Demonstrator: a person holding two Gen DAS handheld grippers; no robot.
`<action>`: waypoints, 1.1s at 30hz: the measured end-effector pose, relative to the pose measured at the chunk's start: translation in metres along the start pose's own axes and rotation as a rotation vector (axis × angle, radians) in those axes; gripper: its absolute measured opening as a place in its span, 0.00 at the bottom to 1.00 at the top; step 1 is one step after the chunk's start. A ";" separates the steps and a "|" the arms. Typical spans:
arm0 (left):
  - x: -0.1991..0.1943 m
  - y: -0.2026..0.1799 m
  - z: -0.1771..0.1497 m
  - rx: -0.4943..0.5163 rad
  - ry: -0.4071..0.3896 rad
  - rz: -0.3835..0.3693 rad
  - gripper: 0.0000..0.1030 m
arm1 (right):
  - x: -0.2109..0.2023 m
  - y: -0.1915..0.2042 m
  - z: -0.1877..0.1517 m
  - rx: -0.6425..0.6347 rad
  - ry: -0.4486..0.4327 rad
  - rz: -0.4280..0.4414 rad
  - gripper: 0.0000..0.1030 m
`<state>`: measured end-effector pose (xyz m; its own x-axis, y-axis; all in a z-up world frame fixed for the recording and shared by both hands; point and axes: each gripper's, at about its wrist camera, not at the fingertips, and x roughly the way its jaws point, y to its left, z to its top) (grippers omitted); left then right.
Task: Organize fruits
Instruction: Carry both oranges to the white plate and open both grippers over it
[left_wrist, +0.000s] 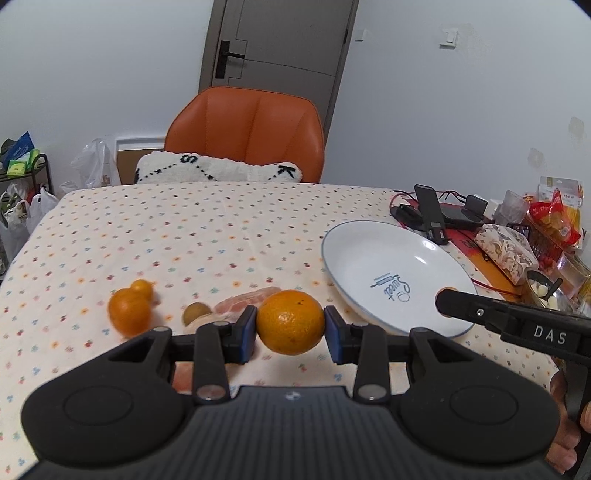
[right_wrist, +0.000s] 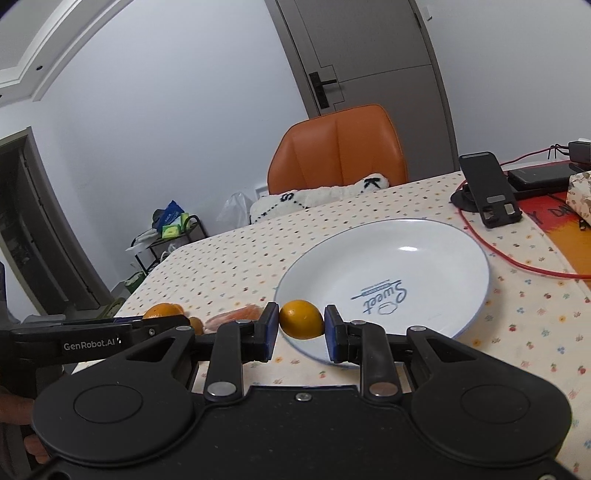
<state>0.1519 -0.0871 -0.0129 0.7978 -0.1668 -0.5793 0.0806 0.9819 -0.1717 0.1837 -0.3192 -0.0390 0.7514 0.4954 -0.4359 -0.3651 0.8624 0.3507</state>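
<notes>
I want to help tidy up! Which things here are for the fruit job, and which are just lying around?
For the job:
- big orange in the left tool
- small yellow-orange fruit in the right tool
- two oranges on the cloth
- small brownish fruit
- white plate

Just lying about:
- phone stand
- red cable
- orange chair
- snack packets

The plate (right_wrist: 461, 266) reads "Sweet", the cushion (left_wrist: 221, 171) "S" and "K", the left tongs (right_wrist: 92, 345) "GenRobot.AI".

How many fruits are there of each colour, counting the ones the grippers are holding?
Orange: 4 — one in the left gripper, one in the right gripper, two on the tablecloth.
Brownish-green: 1.
Pink: 1, partly hidden.
Total: 6.
</notes>
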 end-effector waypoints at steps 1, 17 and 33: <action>0.003 -0.003 0.002 0.004 0.001 -0.003 0.36 | 0.000 -0.001 0.000 -0.001 -0.001 -0.001 0.24; 0.049 -0.037 0.022 0.056 0.036 -0.031 0.36 | 0.023 -0.027 0.009 0.030 0.020 -0.030 0.24; 0.083 -0.067 0.022 0.095 0.074 -0.052 0.36 | 0.026 -0.046 0.005 0.046 0.044 -0.058 0.31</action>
<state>0.2259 -0.1648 -0.0322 0.7452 -0.2202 -0.6294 0.1796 0.9753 -0.1286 0.2230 -0.3465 -0.0621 0.7453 0.4499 -0.4920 -0.2957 0.8845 0.3609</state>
